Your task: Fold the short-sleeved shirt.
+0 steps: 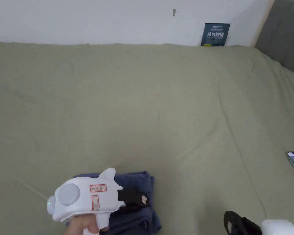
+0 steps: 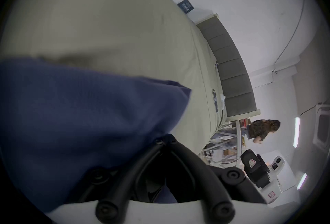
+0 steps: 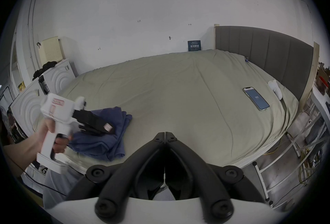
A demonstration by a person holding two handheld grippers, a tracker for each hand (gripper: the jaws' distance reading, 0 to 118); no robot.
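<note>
Shirt (image 1: 143, 183), navy and short-sleeved, lies folded into a compact bundle at the near left edge of an olive-green bed (image 1: 174, 107), its layered edges stacked and slightly uneven along the right side. The left gripper (image 1: 140, 200) rests over the bundle with its jaws drawn together; whether any cloth sits pinched between them cannot be told, though in the left gripper view the blue fabric lies right against the jaw tips. The right gripper (image 3: 165, 136), clenched on nothing, hangs above bare sheet to the right of the shirt, well apart from it. The fold looks essentially finished. A tidy close would probably mean pressing the top layer flat with light, even strokes from the fold outward, while taking care not to drag the stacked edges askew. A phone (image 3: 255, 101) lies far right on the bed, near the grey headboard (image 3: 264, 53).
</note>
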